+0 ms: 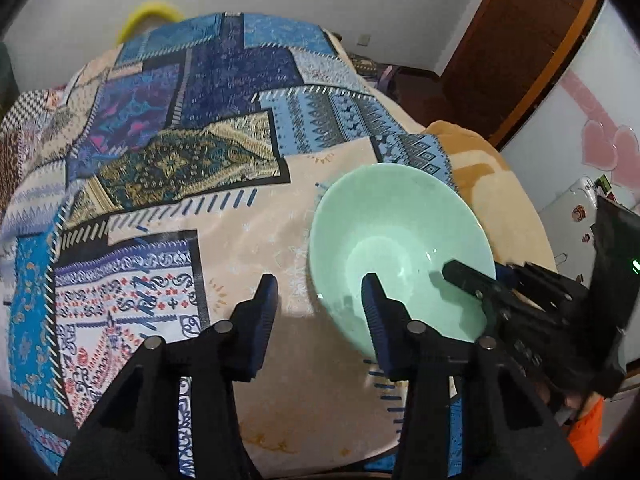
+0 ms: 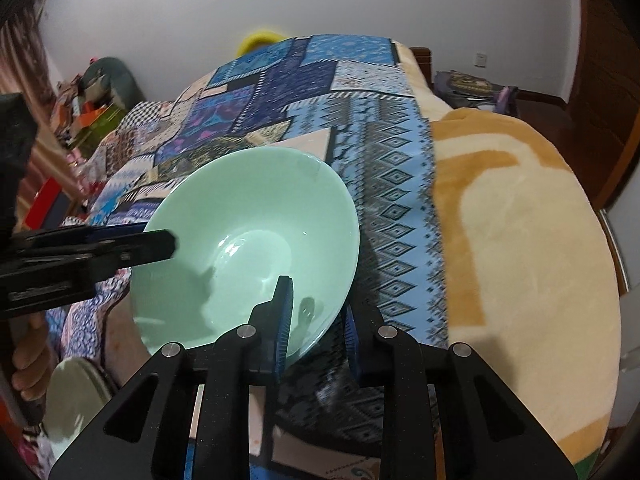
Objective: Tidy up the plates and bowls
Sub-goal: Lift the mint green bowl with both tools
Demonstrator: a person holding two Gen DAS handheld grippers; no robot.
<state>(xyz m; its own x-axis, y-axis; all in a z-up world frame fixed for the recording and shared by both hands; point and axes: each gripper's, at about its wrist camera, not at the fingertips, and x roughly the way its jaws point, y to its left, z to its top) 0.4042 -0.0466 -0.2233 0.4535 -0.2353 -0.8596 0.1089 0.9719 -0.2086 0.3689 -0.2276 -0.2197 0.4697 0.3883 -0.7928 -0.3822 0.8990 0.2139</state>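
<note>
A pale green bowl [image 1: 400, 232] [image 2: 256, 220] is tilted above the patchwork cloth [image 1: 192, 128] on the bed. My right gripper [image 2: 318, 320] is shut on the bowl's near rim, one finger inside and one outside. In the left wrist view it [image 1: 480, 276] comes in from the right. My left gripper [image 1: 320, 304] straddles the opposite rim: its right finger is inside the bowl, its left finger stands clear outside, and the jaws are open. The right wrist view shows it [image 2: 156, 236] reaching in from the left. A pale green plate [image 2: 72, 392] lies at lower left.
A cream and orange blanket [image 2: 520, 240] covers the right side of the bed. A person's hand [image 2: 28, 360] shows at the left edge. Boxes and clutter [image 2: 92, 116] sit beyond the bed's left side, and a wooden door [image 1: 512, 40] stands at the right.
</note>
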